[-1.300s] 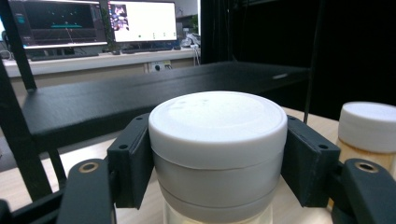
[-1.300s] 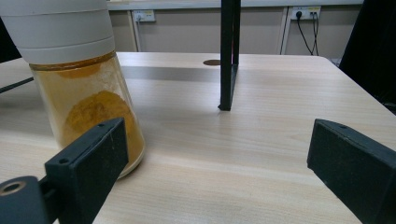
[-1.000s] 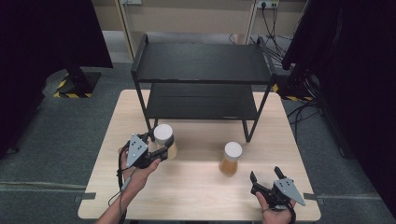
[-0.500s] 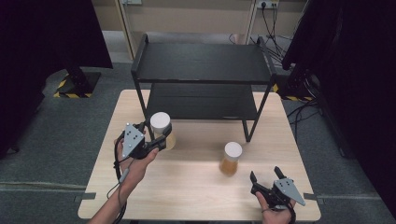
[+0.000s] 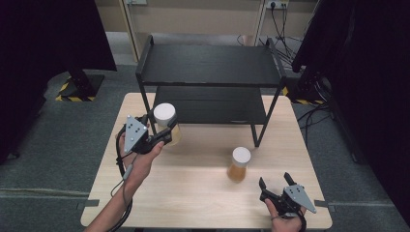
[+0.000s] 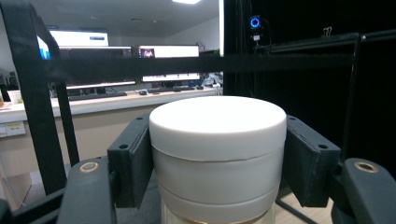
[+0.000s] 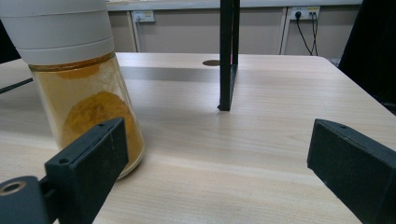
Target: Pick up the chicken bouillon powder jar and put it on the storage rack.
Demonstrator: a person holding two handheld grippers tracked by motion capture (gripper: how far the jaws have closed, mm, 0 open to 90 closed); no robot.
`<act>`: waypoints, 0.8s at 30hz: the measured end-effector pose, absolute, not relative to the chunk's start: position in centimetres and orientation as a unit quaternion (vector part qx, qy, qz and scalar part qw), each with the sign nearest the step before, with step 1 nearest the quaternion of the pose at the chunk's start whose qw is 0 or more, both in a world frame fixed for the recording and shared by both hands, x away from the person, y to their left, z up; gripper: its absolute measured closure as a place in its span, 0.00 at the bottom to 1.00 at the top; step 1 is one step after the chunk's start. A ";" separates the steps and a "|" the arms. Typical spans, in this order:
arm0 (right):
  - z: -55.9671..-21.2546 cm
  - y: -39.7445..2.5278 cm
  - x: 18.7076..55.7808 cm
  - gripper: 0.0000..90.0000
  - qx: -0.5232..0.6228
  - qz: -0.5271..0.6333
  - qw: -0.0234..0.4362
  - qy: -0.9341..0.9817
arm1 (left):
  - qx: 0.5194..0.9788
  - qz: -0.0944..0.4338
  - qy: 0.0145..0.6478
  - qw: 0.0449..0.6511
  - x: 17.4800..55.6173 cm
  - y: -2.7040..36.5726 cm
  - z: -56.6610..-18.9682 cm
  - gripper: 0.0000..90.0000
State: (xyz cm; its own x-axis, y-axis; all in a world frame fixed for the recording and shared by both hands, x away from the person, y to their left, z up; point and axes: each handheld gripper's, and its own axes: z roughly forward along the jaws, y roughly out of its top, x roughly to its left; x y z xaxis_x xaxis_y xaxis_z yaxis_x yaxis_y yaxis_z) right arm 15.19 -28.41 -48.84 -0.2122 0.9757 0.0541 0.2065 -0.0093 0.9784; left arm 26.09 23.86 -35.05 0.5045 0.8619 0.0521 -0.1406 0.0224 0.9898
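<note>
My left gripper (image 5: 162, 133) is shut on a white-lidded jar (image 5: 166, 122) of amber contents and holds it above the table, close to the front left leg of the black two-level shelf (image 5: 208, 67). In the left gripper view both jaws press the jar's white lid (image 6: 217, 140) from either side. A second white-lidded jar (image 5: 239, 164) with yellow-orange contents stands on the wooden table (image 5: 193, 193). My right gripper (image 5: 275, 186) rests open near the front right edge, just behind and right of that jar (image 7: 79, 84), with nothing between its jaws.
The shelf's front right leg (image 7: 228, 56) stands on the table beyond the right gripper. Both shelf levels look bare. Dark curtains flank the table, and cables and wall sockets (image 5: 275, 7) lie behind it.
My left gripper has lifted its jar and carried it up and away from the person, toward the shelf's left front. The right gripper and the other jar have stayed put.
</note>
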 end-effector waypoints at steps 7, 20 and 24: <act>-48.8 -28.4 15.2 0.06 0.498 0.505 0.381 0.593 | 0.570 0.394 0.307 0.652 26.4 23.6 -33.8 0.37; -48.9 -28.4 15.2 0.06 0.499 0.506 0.381 0.592 | 0.546 0.410 0.307 0.662 26.5 23.4 -31.3 0.37; -48.9 -28.4 15.2 0.06 0.499 0.506 0.381 0.592 | 0.540 0.413 0.308 0.665 26.6 23.4 -30.8 0.37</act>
